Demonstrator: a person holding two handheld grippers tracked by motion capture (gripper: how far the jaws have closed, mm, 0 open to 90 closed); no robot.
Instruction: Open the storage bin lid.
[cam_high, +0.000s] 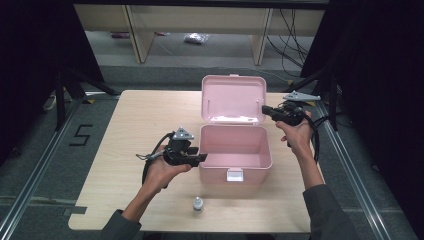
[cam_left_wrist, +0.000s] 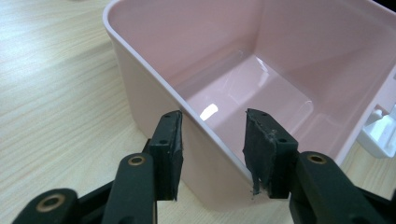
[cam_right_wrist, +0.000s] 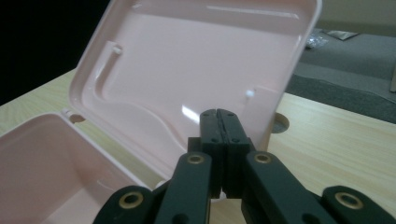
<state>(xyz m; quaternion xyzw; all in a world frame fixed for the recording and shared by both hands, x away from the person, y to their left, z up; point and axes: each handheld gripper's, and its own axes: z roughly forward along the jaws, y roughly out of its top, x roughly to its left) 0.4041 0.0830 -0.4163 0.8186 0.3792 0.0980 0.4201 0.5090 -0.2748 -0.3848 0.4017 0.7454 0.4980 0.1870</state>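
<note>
High view looks forward and down over the whole table, pink box near centre. Left gripper view sits close at the box's nine o'clock wall, peering inside. Right gripper view, from two o'clock, faces the raised lid close up.

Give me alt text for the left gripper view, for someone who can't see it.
The left gripper straddles the side wall of an open pink box, one black jaw outside and one inside, neither pressing on it. The box is empty and stands on a light wooden table.
</note>
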